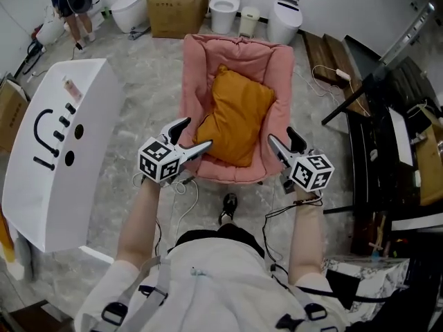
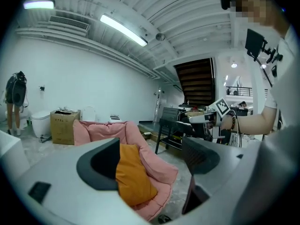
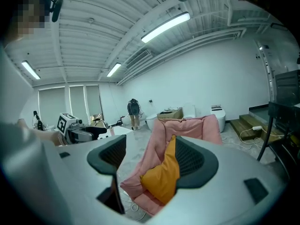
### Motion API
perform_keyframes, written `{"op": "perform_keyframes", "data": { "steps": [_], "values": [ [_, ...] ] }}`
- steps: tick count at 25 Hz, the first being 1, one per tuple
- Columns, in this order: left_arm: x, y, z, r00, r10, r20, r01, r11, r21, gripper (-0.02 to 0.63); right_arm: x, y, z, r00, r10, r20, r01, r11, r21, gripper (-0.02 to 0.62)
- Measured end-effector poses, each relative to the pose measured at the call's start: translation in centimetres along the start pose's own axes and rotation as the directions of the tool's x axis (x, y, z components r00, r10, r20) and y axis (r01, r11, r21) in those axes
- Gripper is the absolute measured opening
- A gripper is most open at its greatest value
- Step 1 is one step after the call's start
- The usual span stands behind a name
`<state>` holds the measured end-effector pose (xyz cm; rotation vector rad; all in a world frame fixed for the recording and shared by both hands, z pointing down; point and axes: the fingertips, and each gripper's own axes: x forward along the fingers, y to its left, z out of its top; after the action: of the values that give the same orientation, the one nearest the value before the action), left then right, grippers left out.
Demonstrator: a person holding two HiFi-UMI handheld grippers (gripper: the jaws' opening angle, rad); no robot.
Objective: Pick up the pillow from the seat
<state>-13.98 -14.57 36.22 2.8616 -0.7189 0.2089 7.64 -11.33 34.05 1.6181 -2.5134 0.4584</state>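
Now the orange pillow lies against the back of the pink seat, between both tools. The left gripper is near its lower left corner and the right gripper just off its right edge. Both have jaws apart, gripping nothing.

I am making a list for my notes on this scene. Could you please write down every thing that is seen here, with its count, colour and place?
pillow: one, orange, lying on the seat
seat: one, pink, on the floor in the middle
cabinet: one, white with black marks, left of the seat
cardboard box: one, brown, by the far wall
toilets: about three, white, by the far wall
standing person: one, dark top, far left corner
steps: a few, dark wood, behind the seat to the right
left tongs: one, black and white, open and empty, at the seat's front left
right tongs: one, black and white, open and empty, at the seat's front right
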Motion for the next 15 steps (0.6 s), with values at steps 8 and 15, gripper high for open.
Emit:
{"op": "perform_keyframes", "data": {
  "steps": [8, 15],
  "values": [
    [5.2, 3.4, 0.0, 0.999, 0.012, -0.031, -0.014, 0.998, -0.056, 0.466, 4.3, -5.6, 1.8, 0.999, 0.039, 0.011, -0.039, 0.999, 0.015, 0.333],
    [11.7, 6.4, 0.6, 0.997, 0.065, -0.053, -0.069, 0.993, -0.090, 0.528, 7.5, -12.5, 3.3, 0.998, 0.057, 0.019, -0.058, 0.997, 0.048, 0.333]
  ]
}}
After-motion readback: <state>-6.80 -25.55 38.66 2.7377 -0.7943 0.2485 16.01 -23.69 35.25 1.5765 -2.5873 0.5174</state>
